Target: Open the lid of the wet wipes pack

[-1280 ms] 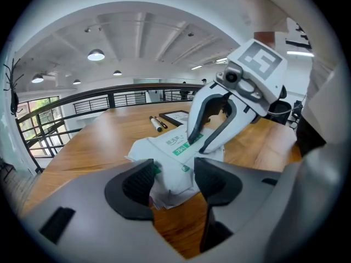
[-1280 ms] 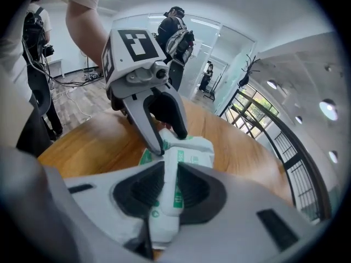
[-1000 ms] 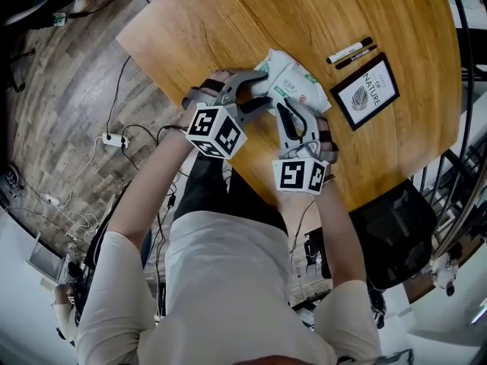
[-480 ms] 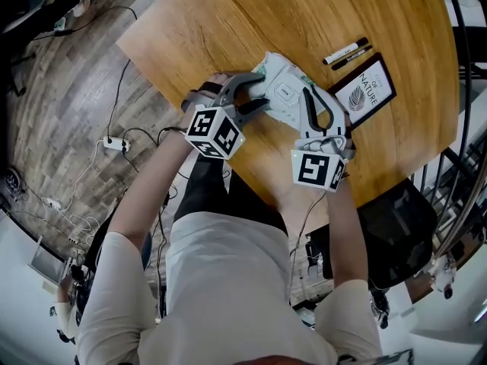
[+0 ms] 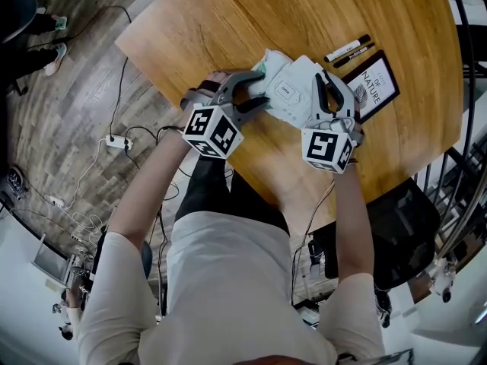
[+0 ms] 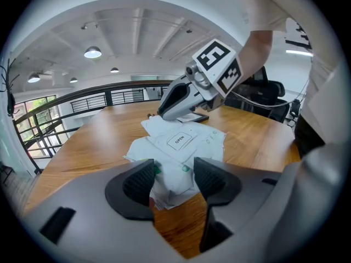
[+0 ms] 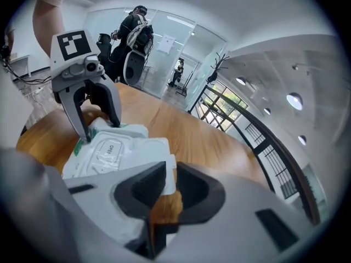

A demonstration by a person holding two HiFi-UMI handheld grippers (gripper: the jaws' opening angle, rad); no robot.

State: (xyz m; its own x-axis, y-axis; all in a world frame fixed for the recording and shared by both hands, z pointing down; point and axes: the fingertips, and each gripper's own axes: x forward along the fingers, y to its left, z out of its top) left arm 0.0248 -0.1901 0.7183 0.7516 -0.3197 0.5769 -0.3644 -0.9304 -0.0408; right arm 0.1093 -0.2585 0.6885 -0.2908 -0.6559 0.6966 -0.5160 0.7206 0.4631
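Note:
The white wet wipes pack (image 5: pixel 283 90) lies on the wooden table (image 5: pixel 228 21). My left gripper (image 5: pixel 262 96) is shut on the pack's crumpled left end (image 6: pixel 174 177). The plastic lid (image 5: pixel 312 78) stands swung open toward the right, and it bares an oval frame with an "OPEN" sticker (image 7: pixel 109 149). My right gripper (image 5: pixel 329 84) is shut on the lid's free edge (image 7: pixel 164 171). Its jaws pinch the thin white flap. The pack's right end is hidden under the lid and the right gripper.
Two marker pens (image 5: pixel 348 50) and a black-framed card (image 5: pixel 371 88) lie just right of the pack. The table's near edge runs under my wrists. A black chair (image 5: pixel 396 226) stands at the right, and cables with a power strip (image 5: pixel 114 139) lie on the floor at the left.
My right gripper moved from the pack's near side out to the right, and the lid swung open with it. The left gripper stayed on the pack's left end.

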